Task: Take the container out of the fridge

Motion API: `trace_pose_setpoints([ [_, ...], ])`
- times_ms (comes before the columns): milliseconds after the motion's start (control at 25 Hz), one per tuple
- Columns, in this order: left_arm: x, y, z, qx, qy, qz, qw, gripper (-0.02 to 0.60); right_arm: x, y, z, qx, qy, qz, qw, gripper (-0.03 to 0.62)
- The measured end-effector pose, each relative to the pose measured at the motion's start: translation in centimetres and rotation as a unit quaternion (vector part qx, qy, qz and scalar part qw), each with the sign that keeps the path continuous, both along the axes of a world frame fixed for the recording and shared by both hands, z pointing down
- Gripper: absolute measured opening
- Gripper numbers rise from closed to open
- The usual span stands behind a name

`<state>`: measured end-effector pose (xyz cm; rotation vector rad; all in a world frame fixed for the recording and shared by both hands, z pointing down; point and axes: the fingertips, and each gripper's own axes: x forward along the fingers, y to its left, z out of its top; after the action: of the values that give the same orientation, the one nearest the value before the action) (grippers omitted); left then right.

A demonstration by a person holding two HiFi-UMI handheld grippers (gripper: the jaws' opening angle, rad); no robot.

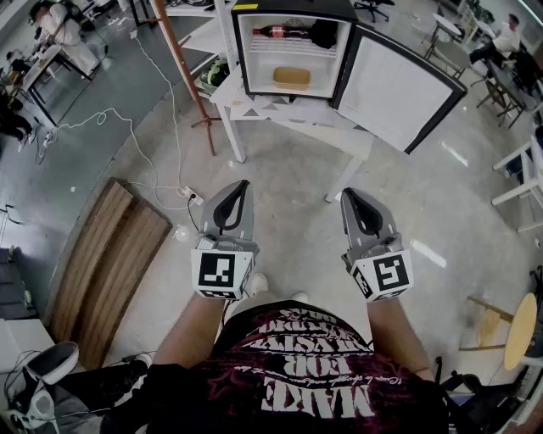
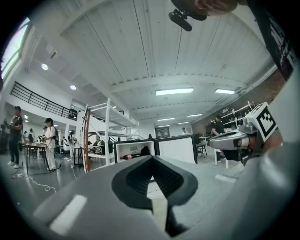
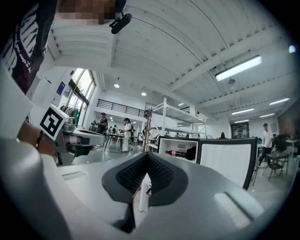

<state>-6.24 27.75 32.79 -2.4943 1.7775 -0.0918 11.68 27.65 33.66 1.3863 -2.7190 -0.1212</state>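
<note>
I hold both tools level in front of me, well short of the fridge (image 1: pixel 293 10), which stands on the tabletop of a white table (image 1: pixel 297 119) with its door (image 1: pixel 399 85) swung wide to the right. The container (image 1: pixel 291 78), a tan tub, sits about mid-way along the fridge's lower compartment floor, apart from everything else. On the wire shelf above it a bottle (image 1: pixel 278 32) with a red label lies on its side (the label is too small for me to read), and a dark bundle (image 1: pixel 323 34) sits just beside it at the shelf's right end.

The left gripper (image 1: pixel 243 186) has its jaw tips pressed together with nothing between them. The right gripper (image 1: pixel 348 197) is likewise closed and empty. Each carries a cube with black-and-white square markers.

My shirt (image 1: pixel 314 386) bears white lettering, upside down from the head view. I make out "MAKE" and not much more.
</note>
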Motion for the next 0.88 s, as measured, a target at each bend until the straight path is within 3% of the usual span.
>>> trace_pose_setpoints([
  [560,0.1,3.2,-0.6,0.004,-0.008,-0.03,0.9995,0.0,1.7,1.6,-0.1,0.003,-0.033,-0.013,0.999,0.028],
  [880,-0.4,1.8,0.2,-0.003,-0.015,-0.031,0.9994,0.0,1.1,0.5,0.4,0.005,-0.031,-0.019,0.999,0.028],
])
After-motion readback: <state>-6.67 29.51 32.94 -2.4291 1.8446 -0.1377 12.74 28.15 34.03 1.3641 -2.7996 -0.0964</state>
